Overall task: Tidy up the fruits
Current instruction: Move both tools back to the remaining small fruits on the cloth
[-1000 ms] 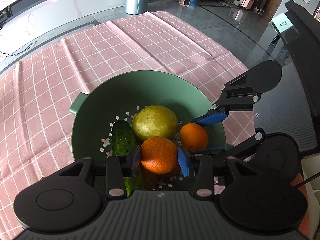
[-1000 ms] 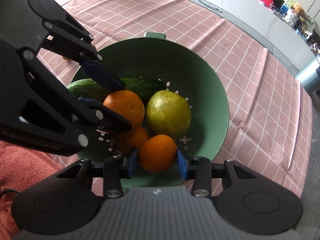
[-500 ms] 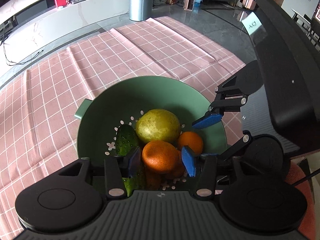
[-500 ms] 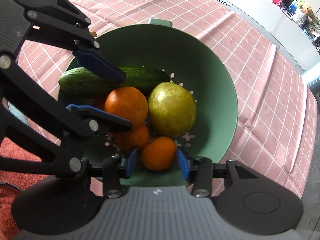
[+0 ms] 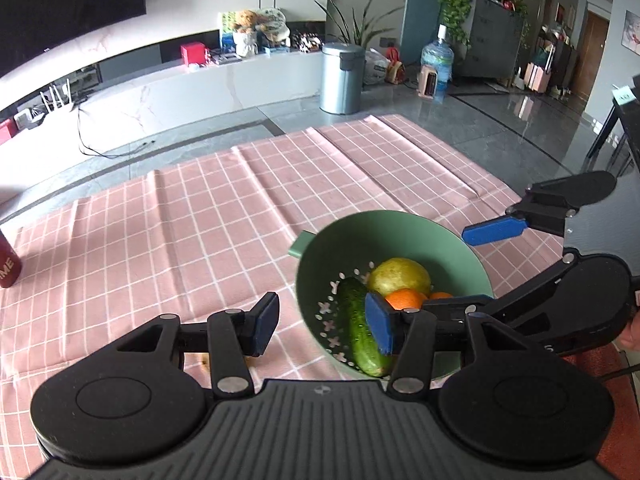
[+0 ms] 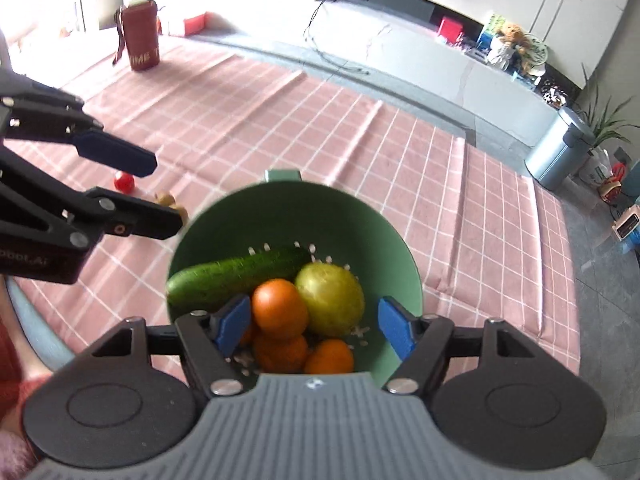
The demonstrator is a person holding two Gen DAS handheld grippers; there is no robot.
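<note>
A green colander (image 5: 420,228) (image 6: 392,248) stands on the pink checked cloth. It holds a cucumber (image 5: 360,324) (image 6: 236,276), a yellow-green pear (image 5: 400,276) (image 6: 332,300) and three oranges (image 6: 280,308). My left gripper (image 5: 320,324) is open and empty, above the cloth just left of the colander. My right gripper (image 6: 314,326) is open and empty, raised over the colander's near side. It also shows in the left wrist view (image 5: 494,231), and the left gripper shows in the right wrist view (image 6: 120,160).
A small red fruit (image 6: 124,182) and a brownish item (image 6: 165,199) lie on the cloth (image 5: 200,220) left of the colander. A red bottle (image 6: 141,40) stands at the far left corner. The table edge and floor lie beyond.
Both grippers opened, let go of their oranges into the colander and pulled back and up. The left one shifted left of the colander.
</note>
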